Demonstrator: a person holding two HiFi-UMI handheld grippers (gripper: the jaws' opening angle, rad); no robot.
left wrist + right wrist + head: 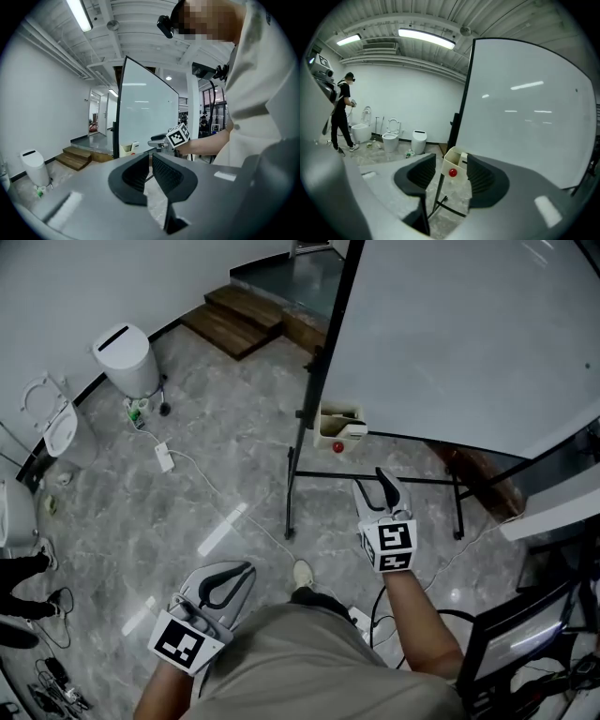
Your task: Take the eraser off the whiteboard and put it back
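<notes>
A: Where do the jaws stand?

B: My right gripper (pixel 452 158) has its jaws well apart, with nothing pressed between them. Through the gap I see the cream holder (pixel 448 163), which I have not yet reached. My left gripper (pixel 150 157) is closed down to a slit and empty, held back near my body.

A: And the eraser?

B: I take it to be the pale block (pixel 463 157) standing in that holder, just above the red knob (pixel 453 172), at the lower corner of the whiteboard (pixel 525 108). It is too small for me to be sure.

A: How do you take it well?

B: I come in square to the holder and keep the jaws wide until the pads flank the block alone, not the holder's wall. Then I close gently and lift straight up. The board sits on a slim black stand (pixel 457 117), so I judge a sideways shove could rock it.

A: What about the floor and the room?

B: The grey stone floor (pixel 216 493) is glossy. A power strip (pixel 165 457) lies on it, with a white cable running towards the stand's foot, and I mind my feet there. Wooden steps (pixel 239 320) sit behind the board, and a white bin (pixel 127 360) stands by the wall
</notes>
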